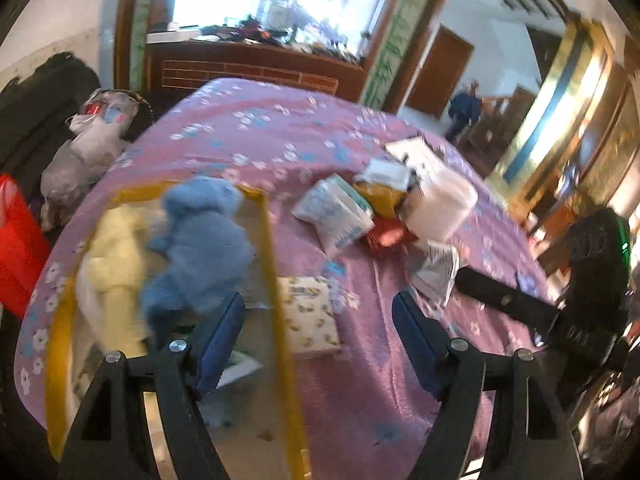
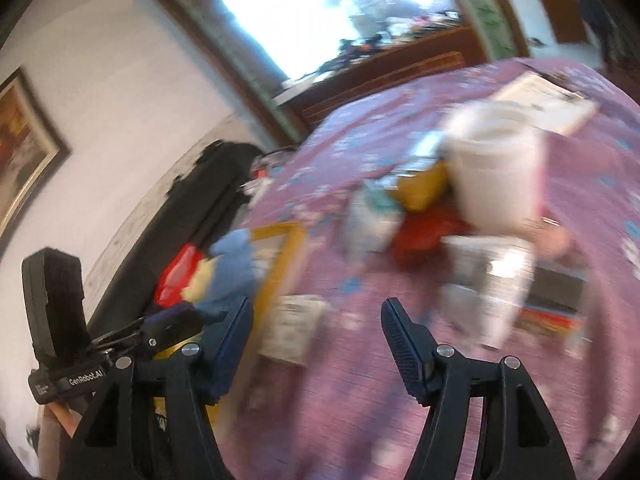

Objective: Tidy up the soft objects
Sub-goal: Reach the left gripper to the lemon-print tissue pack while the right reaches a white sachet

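Purple floral bed (image 1: 260,128): blue plush (image 1: 200,240) already in yellow-rimmed box (image 1: 264,240) at left edge. Patterned pad (image 1: 310,316) lies dead ahead of left gripper (image 1: 318,316), nearer than right gripper (image 2: 316,320); both jaws wide open, empty.

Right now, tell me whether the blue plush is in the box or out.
In. The blue plush lies inside the yellow-rimmed box, beside a yellow toy.
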### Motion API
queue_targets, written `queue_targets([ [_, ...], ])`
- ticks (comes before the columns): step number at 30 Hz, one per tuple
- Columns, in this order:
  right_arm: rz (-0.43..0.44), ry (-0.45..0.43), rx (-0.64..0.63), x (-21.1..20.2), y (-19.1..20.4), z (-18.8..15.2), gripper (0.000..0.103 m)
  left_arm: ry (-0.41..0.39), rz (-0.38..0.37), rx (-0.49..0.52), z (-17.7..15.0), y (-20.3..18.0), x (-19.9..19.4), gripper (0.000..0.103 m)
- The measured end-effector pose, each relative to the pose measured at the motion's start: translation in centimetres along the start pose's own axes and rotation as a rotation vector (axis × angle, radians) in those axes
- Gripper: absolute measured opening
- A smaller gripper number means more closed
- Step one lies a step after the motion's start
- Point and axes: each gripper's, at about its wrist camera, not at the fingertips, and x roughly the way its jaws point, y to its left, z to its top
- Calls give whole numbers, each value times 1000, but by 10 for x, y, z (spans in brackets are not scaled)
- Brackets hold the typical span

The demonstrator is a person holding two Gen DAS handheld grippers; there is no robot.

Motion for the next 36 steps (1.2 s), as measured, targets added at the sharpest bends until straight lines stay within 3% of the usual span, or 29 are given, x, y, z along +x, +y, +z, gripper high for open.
queue_targets([
  [3,-46,-12,60,-12,-29,-1,68,71,3,42,-2,-19,20,75],
  [8,-139,4,135,-4,-59,5,55,137,24,100,-11,-42,44,73],
  [12,-260,4,156,6,-69,14,55,176,73,116,-17,-42,57,73],
  [14,-233,42,200,18,-76,18,55,203,116,112,-20,-37,64,72],
  [18,-269,25,141,27,-72,21,54,200,145,93,-15,-28,60,66],
  [20,-276,25,123,31,-71,19,40,212,142,89,-14,-26,60,66],
  [23,-263,44,119,35,-74,12,31,244,204,127,-12,-31,66,65],
  [29,-249,32,116,33,-71,9,27,288,300,158,-5,-39,84,64],
  [32,-228,35,124,32,-71,6,26,350,323,193,0,-45,103,64],
  [33,-225,36,127,31,-71,5,26,391,317,169,2,-40,112,61],
  [36,-208,33,148,29,-75,4,26,397,366,186,8,-37,122,54],
])
